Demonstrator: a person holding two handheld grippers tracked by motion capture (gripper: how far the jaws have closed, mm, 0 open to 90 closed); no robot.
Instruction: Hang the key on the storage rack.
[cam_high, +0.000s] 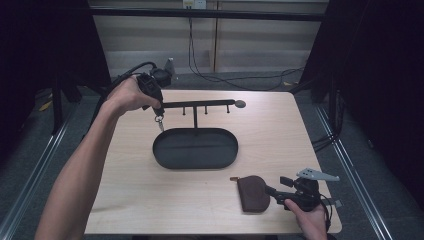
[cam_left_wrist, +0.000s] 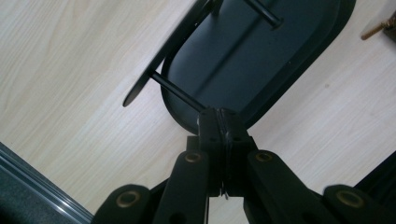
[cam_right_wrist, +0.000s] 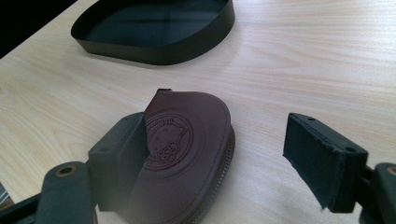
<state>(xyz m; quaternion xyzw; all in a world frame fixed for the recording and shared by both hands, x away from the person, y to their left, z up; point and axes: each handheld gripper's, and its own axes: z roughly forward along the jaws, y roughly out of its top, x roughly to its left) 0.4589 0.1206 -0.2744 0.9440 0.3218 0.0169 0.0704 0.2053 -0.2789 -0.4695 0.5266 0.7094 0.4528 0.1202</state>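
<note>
Left gripper fingers together on a small key; right gripper fingers apart around brown pouch.

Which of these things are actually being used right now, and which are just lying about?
In use:
- key, dangling from the shut left gripper
- black hook stand with its oval tray
- brown pouch, between the open jaws of the right gripper

Lying about:
- cables on the floor behind the table
</note>
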